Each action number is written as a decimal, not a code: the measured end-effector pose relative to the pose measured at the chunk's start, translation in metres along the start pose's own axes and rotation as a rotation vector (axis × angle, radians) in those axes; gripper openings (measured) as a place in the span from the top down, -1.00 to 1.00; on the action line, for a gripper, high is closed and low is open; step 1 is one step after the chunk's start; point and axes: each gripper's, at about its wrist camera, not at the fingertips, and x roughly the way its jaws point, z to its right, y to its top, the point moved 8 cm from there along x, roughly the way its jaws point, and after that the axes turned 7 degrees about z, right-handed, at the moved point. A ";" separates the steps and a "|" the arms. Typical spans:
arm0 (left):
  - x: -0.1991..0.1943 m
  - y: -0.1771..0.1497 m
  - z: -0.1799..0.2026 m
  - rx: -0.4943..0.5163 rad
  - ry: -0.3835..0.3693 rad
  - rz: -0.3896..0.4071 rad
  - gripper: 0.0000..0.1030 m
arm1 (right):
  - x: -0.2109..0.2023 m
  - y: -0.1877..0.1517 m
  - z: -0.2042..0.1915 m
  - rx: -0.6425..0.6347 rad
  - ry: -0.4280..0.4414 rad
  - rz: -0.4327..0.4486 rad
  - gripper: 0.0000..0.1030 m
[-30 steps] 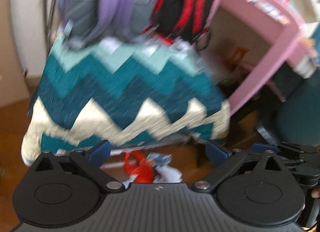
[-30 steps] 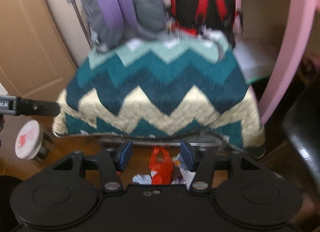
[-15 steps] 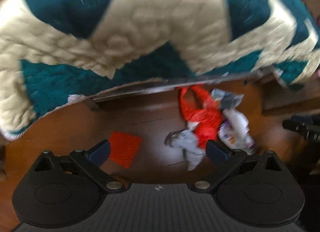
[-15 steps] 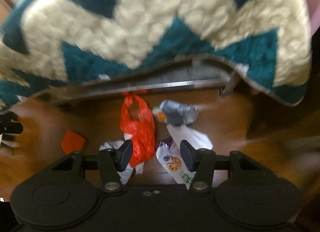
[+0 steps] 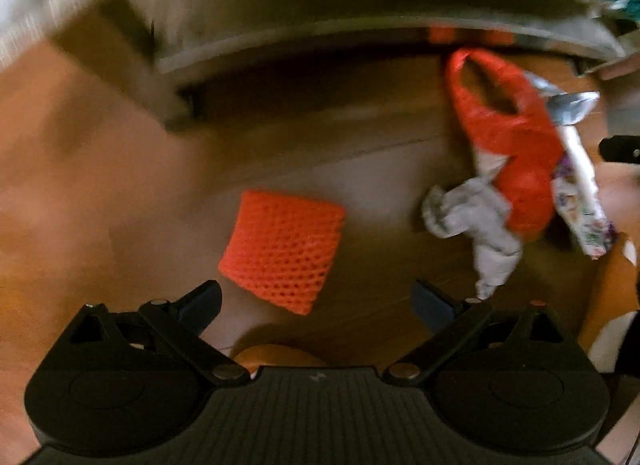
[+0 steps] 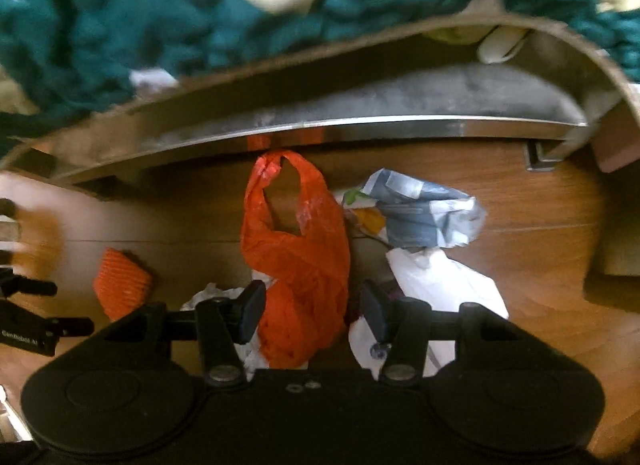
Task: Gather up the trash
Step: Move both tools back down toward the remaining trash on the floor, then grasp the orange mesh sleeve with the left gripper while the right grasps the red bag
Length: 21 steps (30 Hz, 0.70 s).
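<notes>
Both grippers lower, nearer floor trash point(image 6: 300, 257).

crumpled orange bag point(image 6: 298, 265), wrappers point(image 6: 416, 213) and net point(image 5: 282, 251) litter floor.

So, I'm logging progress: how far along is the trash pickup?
Nothing looks collected yet. Both hand-held grippers are open and empty: the left hand-held gripper faces the orange mesh piece, the right hand-held gripper straddles the red plastic bag. The wrappers and crumpled paper remain on the floor.

Brown wooden floor point(image 6: 540, 225) across the lower frame. Metal bed rail point(image 6: 400, 123) curving across the middle. Teal and cream blanket point(image 6: 120, 25) along the top.
</notes>
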 end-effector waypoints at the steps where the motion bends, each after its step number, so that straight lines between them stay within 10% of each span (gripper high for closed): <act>1: 0.010 -0.003 -0.005 -0.014 0.001 -0.012 -0.96 | 0.008 0.000 0.000 -0.001 -0.004 -0.009 -0.02; 8: 0.054 -0.004 -0.021 -0.076 -0.004 -0.018 -0.86 | 0.044 -0.003 0.000 -0.003 -0.004 -0.049 -0.02; 21: 0.071 -0.001 -0.014 -0.015 0.074 0.023 -0.10 | 0.072 -0.008 -0.002 -0.024 -0.010 -0.059 0.14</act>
